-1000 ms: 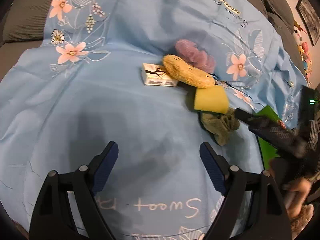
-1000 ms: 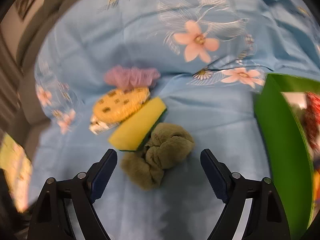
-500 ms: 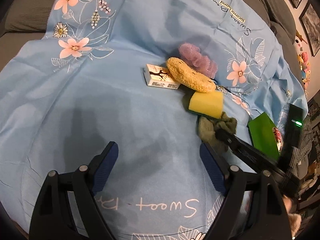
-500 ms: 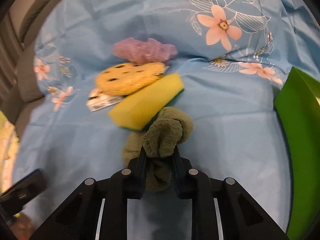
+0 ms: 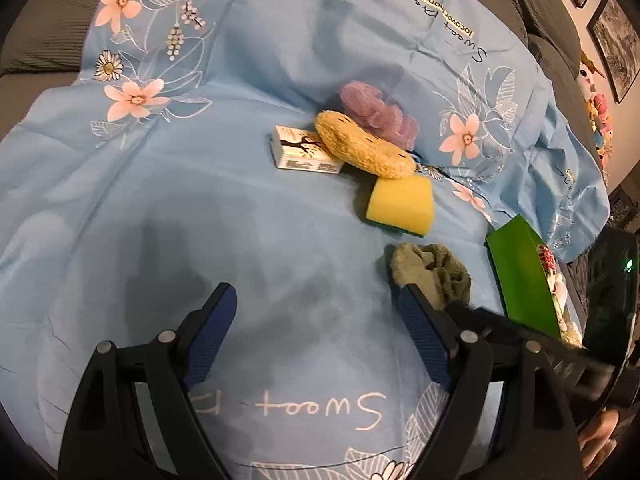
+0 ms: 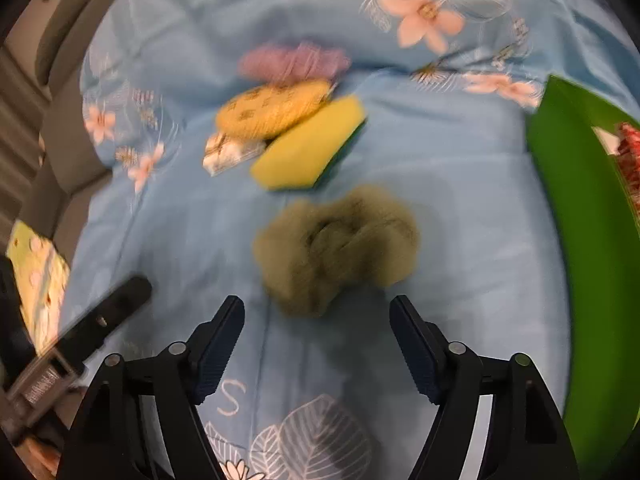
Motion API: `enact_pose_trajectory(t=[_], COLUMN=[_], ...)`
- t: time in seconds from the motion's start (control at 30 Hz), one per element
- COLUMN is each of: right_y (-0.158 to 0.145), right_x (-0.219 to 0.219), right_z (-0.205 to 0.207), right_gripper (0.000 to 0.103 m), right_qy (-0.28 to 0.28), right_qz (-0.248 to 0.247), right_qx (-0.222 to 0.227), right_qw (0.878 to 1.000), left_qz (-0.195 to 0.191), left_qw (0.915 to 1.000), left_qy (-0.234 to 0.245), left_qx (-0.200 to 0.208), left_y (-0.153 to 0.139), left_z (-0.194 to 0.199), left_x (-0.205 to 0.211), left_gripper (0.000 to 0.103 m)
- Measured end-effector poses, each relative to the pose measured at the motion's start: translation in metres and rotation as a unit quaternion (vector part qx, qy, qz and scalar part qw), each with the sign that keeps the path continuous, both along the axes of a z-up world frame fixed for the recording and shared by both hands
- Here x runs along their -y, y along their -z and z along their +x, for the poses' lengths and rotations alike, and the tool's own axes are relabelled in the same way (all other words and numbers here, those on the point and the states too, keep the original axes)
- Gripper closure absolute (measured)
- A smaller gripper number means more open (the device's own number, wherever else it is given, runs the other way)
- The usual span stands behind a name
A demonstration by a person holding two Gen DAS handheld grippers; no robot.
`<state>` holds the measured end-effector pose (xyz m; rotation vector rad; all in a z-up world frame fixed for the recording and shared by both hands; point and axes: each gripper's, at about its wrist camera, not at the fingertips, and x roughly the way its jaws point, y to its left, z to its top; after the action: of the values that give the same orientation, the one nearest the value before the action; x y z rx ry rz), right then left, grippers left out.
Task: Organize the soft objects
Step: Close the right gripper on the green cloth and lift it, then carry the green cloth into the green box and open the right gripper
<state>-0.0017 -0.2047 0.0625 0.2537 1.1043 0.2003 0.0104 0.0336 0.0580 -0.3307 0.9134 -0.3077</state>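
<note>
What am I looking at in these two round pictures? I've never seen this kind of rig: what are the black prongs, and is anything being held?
No robot here: a person carries a two-finger gripper in each hand, each with a wide-angle camera looking along its fingers. One picture is from the left gripper, the other from the right gripper. Both look down on a blue flowered sheet. On it lie an olive cloth, a yellow sponge, a tan pad, a purple puff and a small white box. A green bin stands at the right. Nothing is held: the left gripper is open over bare sheet, and the right gripper's jaws are opening, the cloth lying just beyond them.
</note>
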Motion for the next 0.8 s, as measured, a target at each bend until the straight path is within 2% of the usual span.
enact_pose_trajectory(t=[0.13,0.23,0.43,0.5,0.53,0.57,0.6,0.67,0.73,0.8], right_y=[-0.004,-0.003,0.004,0.010,0.014,0.019,0.024,0.034,0.037,0.038], right_x=[0.027,0.040,0.051,0.048,0.047,0.046,0.045,0.042,0.036,0.032], right_z=[0.004,0.012,0.036,0.045,0.049,0.051,0.054,0.058,0.058,0.058], right_gripper=[0.027,0.027,0.027,0.027,0.028,0.032,0.040,0.052,0.060,0.069], right_qy=[0.031,0.053,0.080,0.077,0.076,0.075,0.073,0.063,0.050,0.034], right_qz=[0.050,0.057,0.098,0.093,0.091,0.094,0.102,0.122,0.123,0.135], right_qx=[0.004,0.017,0.027,0.022,0.016,0.010,0.000,-0.021,-0.024,-0.031], right_qw=[0.998,0.997,0.992,0.992,0.993,0.993,0.992,0.990,0.991,0.990], left_qz=[-0.025,-0.035,-0.022,-0.027,-0.031,-0.035,-0.033,-0.019,-0.010,-0.003], left_qw=[0.9995,0.9987,0.9969,0.9959,0.9953,0.9950,0.9948,0.9962,0.9956,0.9956], left_qy=[0.018,0.037,0.074,0.084,0.088,0.089,0.090,0.083,0.091,0.092], left_qx=[-0.004,-0.005,-0.012,-0.020,-0.025,-0.030,-0.036,-0.019,-0.021,-0.015], left_y=[0.004,0.008,0.022,0.028,0.033,0.037,0.041,0.039,0.040,0.039], left_z=[0.001,0.003,0.009,0.012,0.014,0.016,0.019,0.020,0.023,0.024], left_x=[0.009,0.024,0.062,0.071,0.076,0.079,0.083,0.086,0.091,0.093], left_gripper=[0.022,0.022,0.025,0.033,0.043,0.053,0.056,0.072,0.079,0.092])
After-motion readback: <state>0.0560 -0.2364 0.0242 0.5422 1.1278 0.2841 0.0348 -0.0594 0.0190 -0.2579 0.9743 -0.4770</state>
